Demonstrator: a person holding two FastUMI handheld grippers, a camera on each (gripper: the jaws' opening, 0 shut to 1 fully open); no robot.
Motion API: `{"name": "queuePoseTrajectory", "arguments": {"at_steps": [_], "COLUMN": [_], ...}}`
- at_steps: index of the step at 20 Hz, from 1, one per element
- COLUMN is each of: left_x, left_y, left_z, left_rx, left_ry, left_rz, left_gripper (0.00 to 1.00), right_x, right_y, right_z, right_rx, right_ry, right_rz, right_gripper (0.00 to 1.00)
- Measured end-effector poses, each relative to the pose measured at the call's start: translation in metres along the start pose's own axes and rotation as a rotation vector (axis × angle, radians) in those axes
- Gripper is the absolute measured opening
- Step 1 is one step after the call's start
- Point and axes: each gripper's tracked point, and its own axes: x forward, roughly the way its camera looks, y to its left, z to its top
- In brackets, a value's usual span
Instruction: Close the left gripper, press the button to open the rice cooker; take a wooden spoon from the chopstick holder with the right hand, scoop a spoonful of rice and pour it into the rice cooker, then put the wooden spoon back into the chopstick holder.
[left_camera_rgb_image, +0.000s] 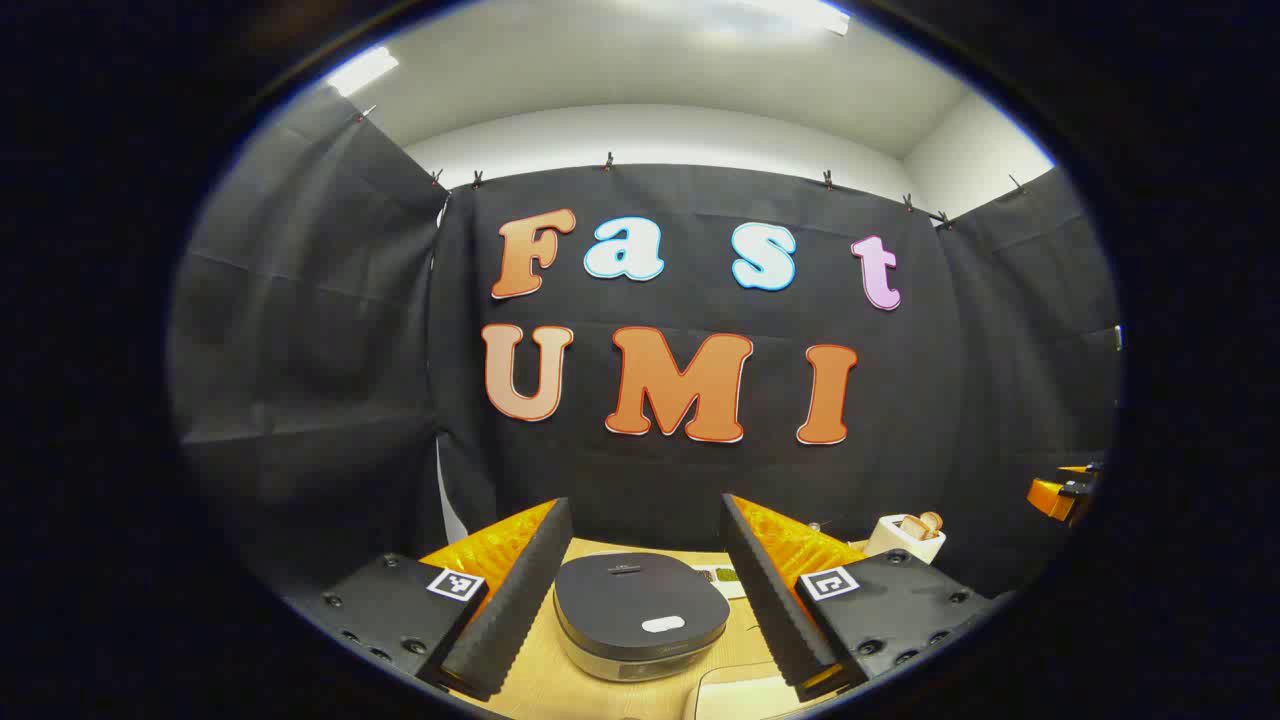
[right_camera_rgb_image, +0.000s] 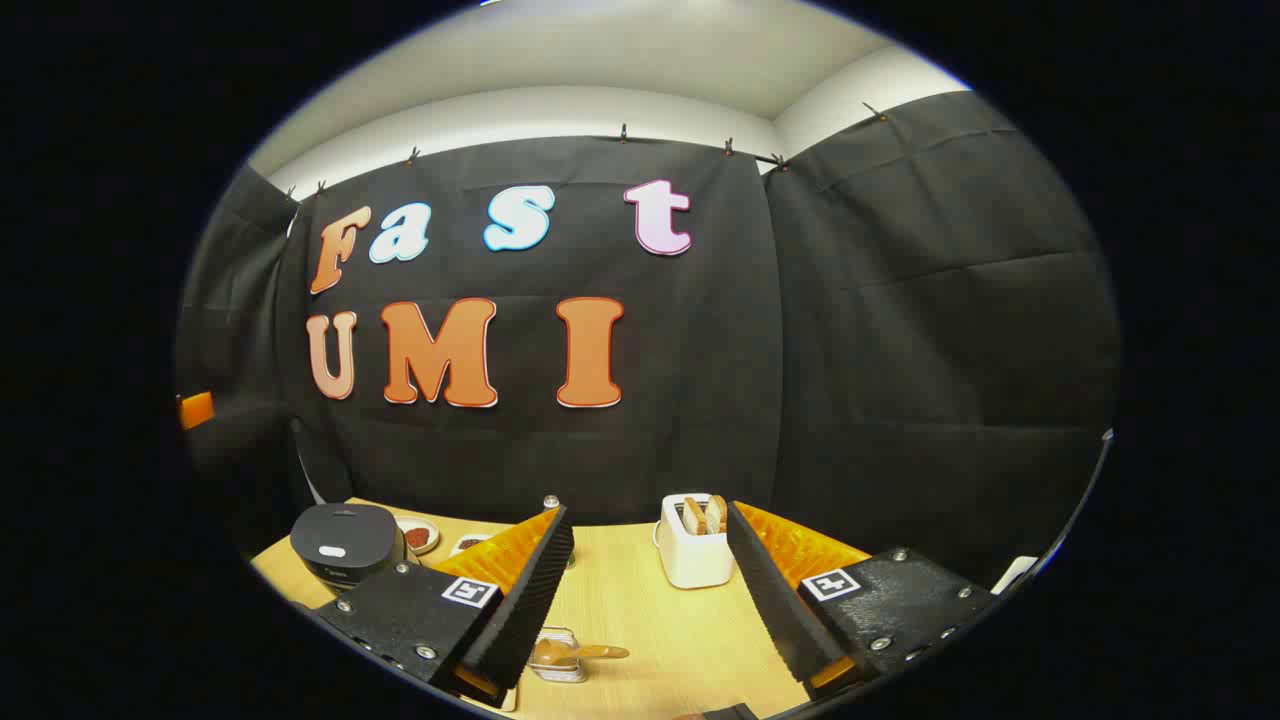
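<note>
While my left tool (left_camera_rgb_image: 645, 590) hangs above the desk (left_camera_rgb_image: 540, 680), its two fingers (left_camera_rgb_image: 510, 600) stand wide apart with nothing between them but air. Right ahead of it, in the gap, sits the rice cooker (left_camera_rgb_image: 640, 615). Its dark lid is down, and a small pale button (left_camera_rgb_image: 663, 624) shows on the near side of the lid. Off to the right, past my right finger, I see the white chopstick holder (left_camera_rgb_image: 905, 538) with wooden handle ends poking out of the top.

My right tool (right_camera_rgb_image: 650, 590) is wide apart too and grips nothing. The chopstick holder stands on the desk just ahead of it, between the fingers and closer to the right one. Below my left finger lies a small clear dish (right_camera_rgb_image: 557, 657) with a wooden spoon (right_camera_rgb_image: 575, 652) resting in it. Far to the left I see the rice cooker again, well away from this tool.
</note>
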Motion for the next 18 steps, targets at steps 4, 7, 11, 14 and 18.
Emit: {"name": "queuePoseTrajectory", "arguments": {"at_steps": [4,7,11,14,18], "left_x": [0.01,0.011,0.006,0.002,-0.003], "left_y": [-0.006,-0.005,0.0,0.008,0.017], "left_z": [0.003,0.0,0.006,0.009,0.003], "left_rx": [-0.029,-0.027,-0.06,-0.054,-0.02], "left_ry": [0.001,0.01,-0.009,-0.014,0.01], "left_rz": [-0.037,-0.054,-0.058,-0.05,-0.029], "left_gripper": [1.0,1.0,1.0,0.99,0.98], "right_x": [-0.006,-0.009,-0.013,-0.015,-0.018], "right_y": [0.001,0.006,0.012,0.018,0.025], "right_z": [0.005,0.005,0.005,0.005,-0.001], "right_rx": [-0.015,-0.022,-0.019,-0.018,-0.02], "right_ry": [-0.015,-0.013,-0.01,-0.01,0.003], "right_rz": [-0.02,-0.026,-0.02,-0.015,-0.003], "right_gripper": [0.95,0.95,0.95,0.95,0.95]}}
